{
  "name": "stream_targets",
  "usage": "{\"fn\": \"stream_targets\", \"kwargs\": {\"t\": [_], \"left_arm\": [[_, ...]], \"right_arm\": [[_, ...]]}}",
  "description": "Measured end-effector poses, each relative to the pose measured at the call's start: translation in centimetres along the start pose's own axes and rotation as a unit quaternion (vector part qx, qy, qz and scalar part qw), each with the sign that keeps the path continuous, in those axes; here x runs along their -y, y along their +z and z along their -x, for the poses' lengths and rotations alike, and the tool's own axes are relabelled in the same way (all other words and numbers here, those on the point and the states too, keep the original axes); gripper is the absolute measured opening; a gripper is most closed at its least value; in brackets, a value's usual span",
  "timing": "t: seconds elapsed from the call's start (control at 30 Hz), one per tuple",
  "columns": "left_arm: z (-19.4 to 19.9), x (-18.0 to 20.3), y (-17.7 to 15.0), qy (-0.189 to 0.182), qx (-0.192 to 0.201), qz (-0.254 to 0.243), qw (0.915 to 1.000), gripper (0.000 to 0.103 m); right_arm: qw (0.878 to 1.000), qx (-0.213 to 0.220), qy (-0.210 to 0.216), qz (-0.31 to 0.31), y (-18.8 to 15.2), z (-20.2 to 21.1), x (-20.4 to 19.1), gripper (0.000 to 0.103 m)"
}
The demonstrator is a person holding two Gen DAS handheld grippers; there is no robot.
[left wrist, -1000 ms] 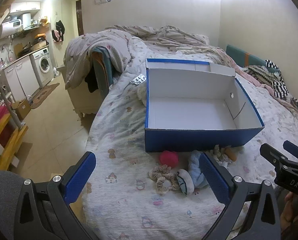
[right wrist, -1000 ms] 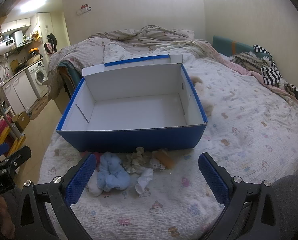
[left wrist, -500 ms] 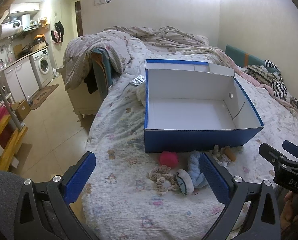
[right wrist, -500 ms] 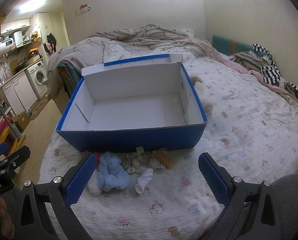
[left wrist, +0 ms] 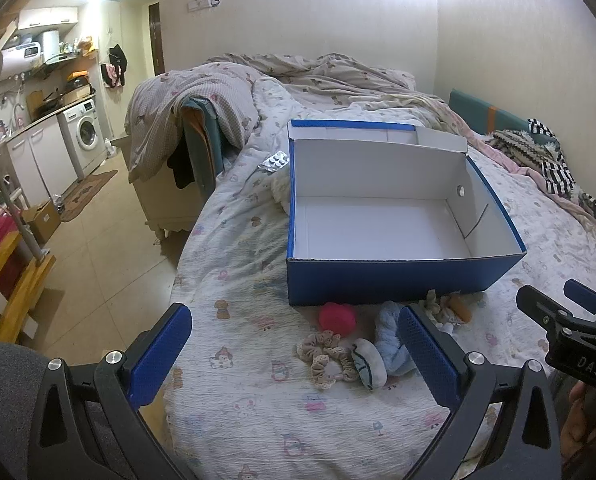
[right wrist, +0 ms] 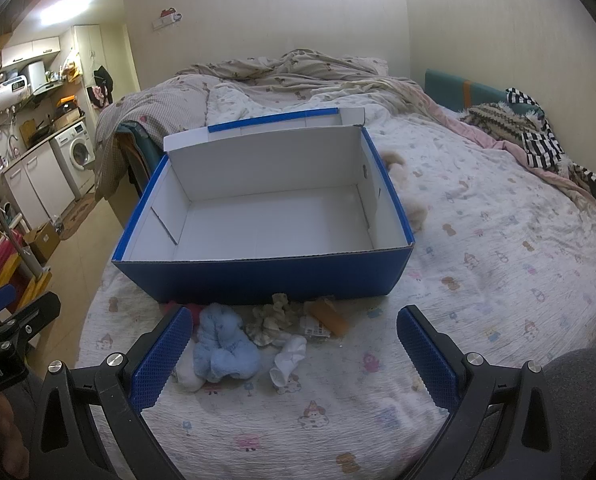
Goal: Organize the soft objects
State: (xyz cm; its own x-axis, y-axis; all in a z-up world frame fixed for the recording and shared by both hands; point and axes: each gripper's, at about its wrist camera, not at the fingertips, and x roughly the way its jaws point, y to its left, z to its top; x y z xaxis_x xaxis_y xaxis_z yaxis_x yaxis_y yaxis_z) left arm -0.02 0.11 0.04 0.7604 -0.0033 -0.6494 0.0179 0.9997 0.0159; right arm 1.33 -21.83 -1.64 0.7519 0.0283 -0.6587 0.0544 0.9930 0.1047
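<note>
Ahead of both tongs, on the bed (right wrist: 498, 280), stands the open blue box (right wrist: 265, 276), white inside and bare, its near wall facing them and its flap folded back at the far edge. Left tongs (left wrist: 293, 348) gape wide with nothing between the pads; just beyond them lie a scrunchie (left wrist: 326, 354), a red ball (left wrist: 337, 317) touching the box wall, a white pouch (left wrist: 368, 362) and a blue plush (left wrist: 390, 340) partly behind the right-hand pad. Right tongs (right wrist: 293, 356) are spread just as wide and grip nothing; between their pads lie the blue plush (right wrist: 223, 344), a white sock (right wrist: 287, 360), a beige frill (right wrist: 273, 318) and an orange piece (right wrist: 330, 318). Bare sheet stretches right of the box; the bed edge drops to floor (left wrist: 97, 248) left of the left tongs
</note>
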Motion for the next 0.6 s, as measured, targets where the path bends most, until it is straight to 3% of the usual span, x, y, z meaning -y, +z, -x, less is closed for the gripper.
{"fn": "stream_targets", "kwargs": {"t": [0.6], "left_arm": [[0.37, 0.32, 0.11, -0.002, 0.004, -0.007, 1.0, 0.103]], "right_arm": [[1.0, 0.0, 0.0, 0.0, 0.03, 0.0, 0.03, 0.103]]}}
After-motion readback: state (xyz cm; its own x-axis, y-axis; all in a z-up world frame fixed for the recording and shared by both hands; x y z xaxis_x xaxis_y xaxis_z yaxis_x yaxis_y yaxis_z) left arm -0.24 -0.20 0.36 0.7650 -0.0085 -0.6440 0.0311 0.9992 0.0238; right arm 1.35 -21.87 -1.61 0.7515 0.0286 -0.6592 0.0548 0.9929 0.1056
